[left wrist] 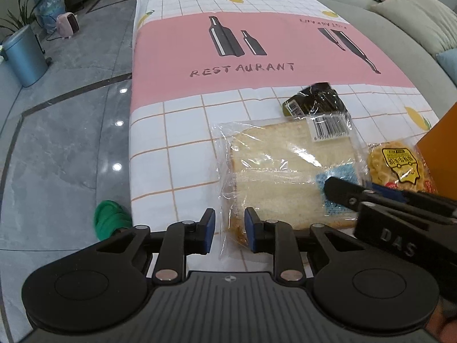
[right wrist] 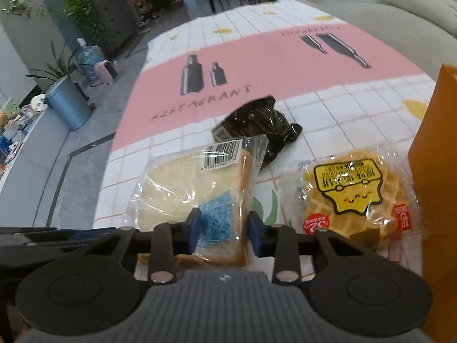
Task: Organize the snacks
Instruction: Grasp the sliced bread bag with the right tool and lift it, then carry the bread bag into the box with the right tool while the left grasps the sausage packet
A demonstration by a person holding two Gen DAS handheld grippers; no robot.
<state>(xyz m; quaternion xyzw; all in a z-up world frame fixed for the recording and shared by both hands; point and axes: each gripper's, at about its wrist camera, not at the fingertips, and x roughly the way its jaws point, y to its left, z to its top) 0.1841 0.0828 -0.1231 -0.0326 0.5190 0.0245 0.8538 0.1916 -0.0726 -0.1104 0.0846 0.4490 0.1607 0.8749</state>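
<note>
Three wrapped snacks lie on the table (left wrist: 177, 131) ahead of me: a bread pack (right wrist: 194, 183) nearest, a dark seaweed-like packet (right wrist: 257, 123) just behind it, and a waffle pack (right wrist: 357, 197) to its right, close against an orange box (right wrist: 434, 171). My right claw (right wrist: 222, 231) straddles the near end of the bread pack, jaws released on either side of its blue-printed corner, not yet pressing that I can see. I judge the bread light and very soft, its clear film slippery and crinkly, so a hard squeeze would crush the slice; I'd close gently across the crust edge or pinch the loose film seam. My left claw (left wrist: 228, 231) hangs released at the pack's left corner, the film edge lying between its jaws, holding nothing. A blue bin (left wrist: 24, 57) and potted plants stand on the floor beyond.
</note>
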